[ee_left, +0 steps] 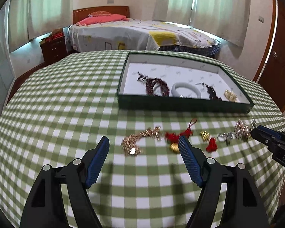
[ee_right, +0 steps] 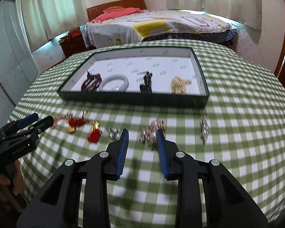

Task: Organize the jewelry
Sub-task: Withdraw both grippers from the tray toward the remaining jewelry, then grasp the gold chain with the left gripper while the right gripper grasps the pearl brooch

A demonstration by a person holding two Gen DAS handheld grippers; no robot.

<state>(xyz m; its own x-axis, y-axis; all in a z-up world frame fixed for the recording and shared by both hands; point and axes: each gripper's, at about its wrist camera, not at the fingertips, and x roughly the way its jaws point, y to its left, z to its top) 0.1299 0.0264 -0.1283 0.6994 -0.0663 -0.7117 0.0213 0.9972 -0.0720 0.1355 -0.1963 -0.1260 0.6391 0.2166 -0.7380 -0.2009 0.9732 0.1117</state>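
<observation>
A dark green tray [ee_left: 184, 105] [ee_right: 134, 99] with a white lining sits on the checked table. In it lie a dark red bead bracelet [ee_left: 157, 87], a white bangle [ee_left: 186, 90] [ee_right: 115, 84], a dark bead piece [ee_right: 146, 84] and a gold chain [ee_right: 179, 85]. Loose on the cloth are a gold necklace [ee_left: 136, 142], red tassel charms [ee_left: 172, 136] [ee_right: 94, 134], a silver ring [ee_left: 225, 136] and a pearl cluster [ee_right: 152, 133]. My left gripper [ee_left: 144, 142] is open just short of the gold necklace. My right gripper [ee_right: 142, 134] is open at the pearl cluster.
A green-and-white checked cloth [ee_left: 66, 104] covers the table. A silver brooch [ee_right: 204, 131] lies to the right of the pearl cluster. Behind the table stand a bed [ee_left: 138, 32] and a wooden nightstand [ee_left: 53, 49]. A wooden door [ee_left: 279, 57] is at the right.
</observation>
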